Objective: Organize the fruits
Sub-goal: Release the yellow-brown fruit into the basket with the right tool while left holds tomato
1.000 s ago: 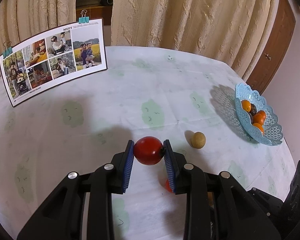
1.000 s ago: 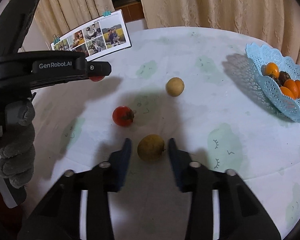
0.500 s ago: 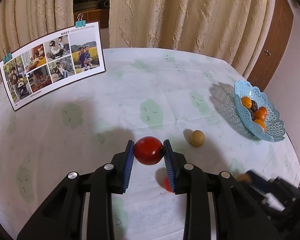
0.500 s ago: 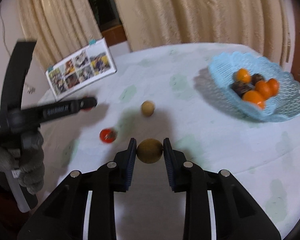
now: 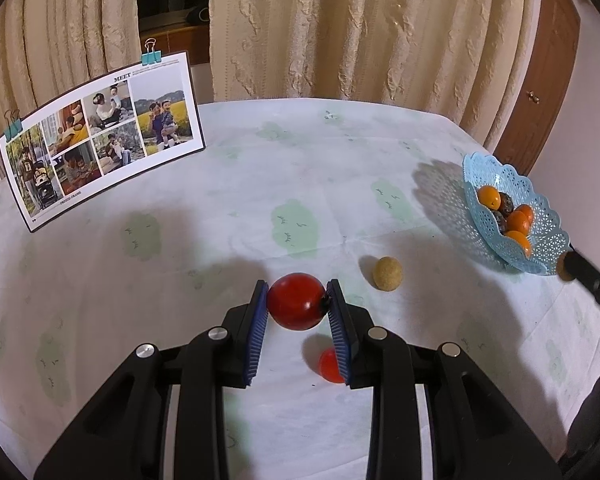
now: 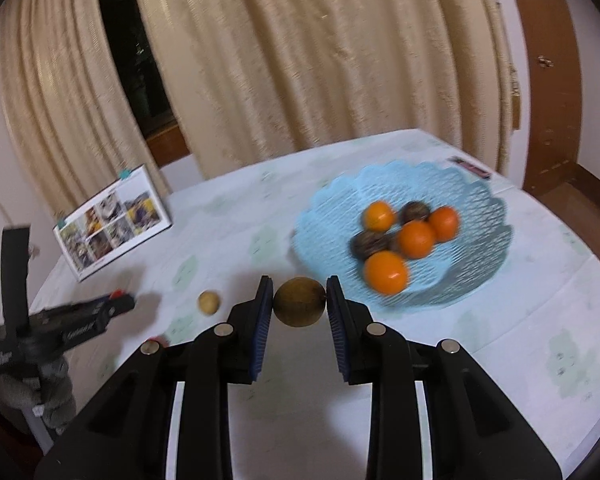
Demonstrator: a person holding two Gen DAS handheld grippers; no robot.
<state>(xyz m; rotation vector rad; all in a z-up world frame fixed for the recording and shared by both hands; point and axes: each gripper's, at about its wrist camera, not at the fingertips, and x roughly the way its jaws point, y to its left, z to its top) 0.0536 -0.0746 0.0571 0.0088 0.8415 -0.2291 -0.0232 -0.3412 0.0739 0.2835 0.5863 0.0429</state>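
Note:
My left gripper (image 5: 297,302) is shut on a red tomato (image 5: 296,300) and holds it above the table. A second red tomato (image 5: 330,364) lies on the cloth under its right finger. A small tan fruit (image 5: 387,273) lies to the right; it also shows in the right wrist view (image 6: 209,302). My right gripper (image 6: 299,302) is shut on a brown-yellow round fruit (image 6: 299,301) and holds it in the air just left of the blue lace basket (image 6: 476,280). The basket (image 5: 548,248) holds several oranges (image 6: 385,272) and dark fruits (image 6: 367,245).
A photo card (image 5: 100,136) with clips stands at the table's back left. Beige curtains hang behind the round table with its pale green patterned cloth (image 5: 260,160). A brown door (image 5: 540,80) is at the right. The table edge lies just past the basket.
My right gripper closed on the brown-yellow fruit, lifted it and moved right to the basket. My left gripper has held the red tomato almost still.

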